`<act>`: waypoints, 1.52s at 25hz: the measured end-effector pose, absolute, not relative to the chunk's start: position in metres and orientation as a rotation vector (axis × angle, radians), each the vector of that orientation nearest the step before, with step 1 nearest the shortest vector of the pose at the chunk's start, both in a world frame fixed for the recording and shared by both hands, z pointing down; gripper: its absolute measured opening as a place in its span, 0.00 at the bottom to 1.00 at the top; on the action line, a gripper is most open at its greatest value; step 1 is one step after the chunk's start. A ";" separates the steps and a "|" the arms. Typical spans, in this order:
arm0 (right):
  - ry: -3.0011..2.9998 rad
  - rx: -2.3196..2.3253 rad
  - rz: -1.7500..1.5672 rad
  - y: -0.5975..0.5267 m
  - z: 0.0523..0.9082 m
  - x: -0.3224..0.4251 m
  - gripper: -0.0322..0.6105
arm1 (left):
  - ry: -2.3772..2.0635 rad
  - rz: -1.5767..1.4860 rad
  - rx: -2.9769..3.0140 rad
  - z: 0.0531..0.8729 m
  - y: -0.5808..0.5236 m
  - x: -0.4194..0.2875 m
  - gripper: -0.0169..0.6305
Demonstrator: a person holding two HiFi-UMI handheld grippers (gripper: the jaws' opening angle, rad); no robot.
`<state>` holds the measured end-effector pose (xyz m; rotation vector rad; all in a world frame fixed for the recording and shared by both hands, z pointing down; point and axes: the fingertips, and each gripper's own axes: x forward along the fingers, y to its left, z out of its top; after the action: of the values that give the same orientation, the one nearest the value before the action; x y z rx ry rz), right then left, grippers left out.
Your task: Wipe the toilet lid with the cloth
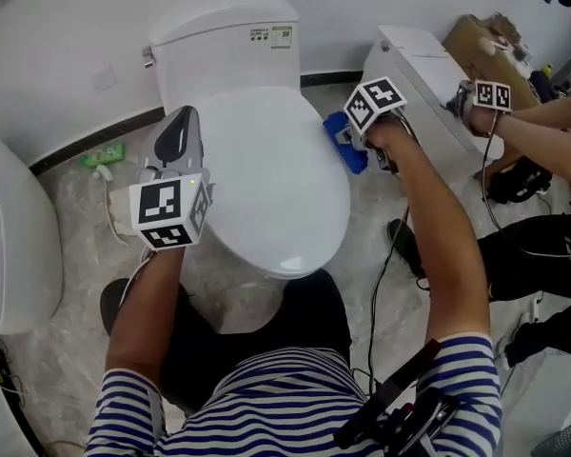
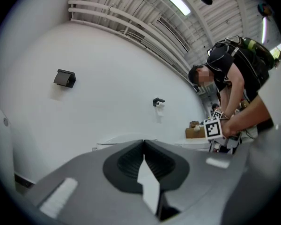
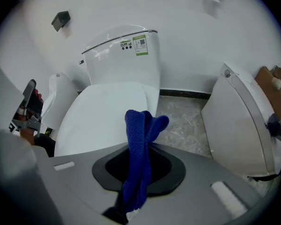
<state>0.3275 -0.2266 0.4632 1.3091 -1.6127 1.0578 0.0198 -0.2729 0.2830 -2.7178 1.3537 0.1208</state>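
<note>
The white toilet has its lid [image 1: 271,174] down, below the tank [image 1: 226,46]. My right gripper [image 1: 350,141] hangs just off the lid's right edge, shut on a blue cloth [image 1: 343,139]. In the right gripper view the cloth [image 3: 139,139] stands up bunched out of the shut jaws, with the lid [image 3: 100,118] ahead and to the left. My left gripper [image 1: 178,141] is at the lid's left edge, above the floor, pointing toward the wall. Its jaws [image 2: 144,149] meet with nothing between them.
Another white toilet [image 1: 14,246] stands at the far left and a third [image 1: 423,79] at the right. A second person [image 1: 542,131] with a marker cube [image 1: 492,94] leans in at the right. A green item [image 1: 103,153] lies on the floor by the wall; a cardboard box [image 1: 476,38] sits behind.
</note>
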 end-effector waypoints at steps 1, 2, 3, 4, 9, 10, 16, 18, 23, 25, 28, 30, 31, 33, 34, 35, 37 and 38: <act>-1.616 1.303 1.060 -0.227 0.466 0.325 0.14 | 1.353 0.118 -2.718 0.283 -0.273 0.021 0.03; -1.619 1.296 1.059 -0.227 0.468 0.322 0.14 | 1.352 0.115 -2.719 0.284 -0.272 0.023 0.03; -1.620 1.290 1.055 -0.227 0.471 0.319 0.14 | 1.351 0.114 -2.720 0.284 -0.272 0.024 0.03; -1.620 1.285 1.046 -0.227 0.473 0.317 0.14 | 1.350 0.114 -2.722 0.284 -0.272 0.025 0.03; -1.647 1.263 1.028 -0.227 0.472 0.303 0.14 | 1.354 0.115 -2.714 0.286 -0.268 0.024 0.03; -1.651 1.259 1.024 -0.226 0.471 0.299 0.14 | 1.356 0.113 -2.711 0.286 -0.267 0.023 0.03; -1.676 1.218 0.985 -0.224 0.466 0.267 0.14 | 1.389 0.097 -2.676 0.286 -0.264 0.006 0.03; -1.684 1.203 0.967 -0.224 0.464 0.252 0.14 | 1.402 0.101 -2.670 0.286 -0.262 0.000 0.03; -1.719 1.147 0.935 -0.232 0.460 0.208 0.14 | 1.414 0.112 -2.663 0.282 -0.262 -0.013 0.03; -1.744 1.120 0.926 -0.236 0.458 0.186 0.14 | 1.421 0.114 -2.662 0.282 -0.265 -0.017 0.03; -1.787 1.073 0.918 -0.238 0.457 0.154 0.14 | 1.437 0.118 -2.656 0.281 -0.267 -0.024 0.03; -1.812 1.043 0.911 -0.236 0.456 0.134 0.14 | 1.444 0.120 -2.647 0.280 -0.265 -0.026 0.03; -1.822 1.031 0.908 -0.236 0.456 0.126 0.14 | 1.446 0.120 -2.643 0.279 -0.264 -0.026 0.03; -1.837 1.008 0.902 -0.235 0.455 0.109 0.14 | 1.452 0.124 -2.639 0.278 -0.263 -0.030 0.03; -1.840 0.997 0.896 -0.236 0.455 0.101 0.14 | 1.456 0.127 -2.638 0.277 -0.264 -0.032 0.03; -1.843 0.984 0.891 -0.236 0.456 0.092 0.14 | 1.462 0.129 -2.639 0.277 -0.265 -0.035 0.03; -1.855 0.950 0.893 -0.235 0.457 0.075 0.14 | 1.471 0.134 -2.635 0.276 -0.266 -0.041 0.03; -1.865 0.929 0.898 -0.234 0.458 0.065 0.14 | 1.475 0.137 -2.631 0.275 -0.267 -0.044 0.03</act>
<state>0.0654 -0.2335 0.4576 0.9294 -1.8652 0.8976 -0.0435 -0.2666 0.2751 -2.6310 1.4750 0.1374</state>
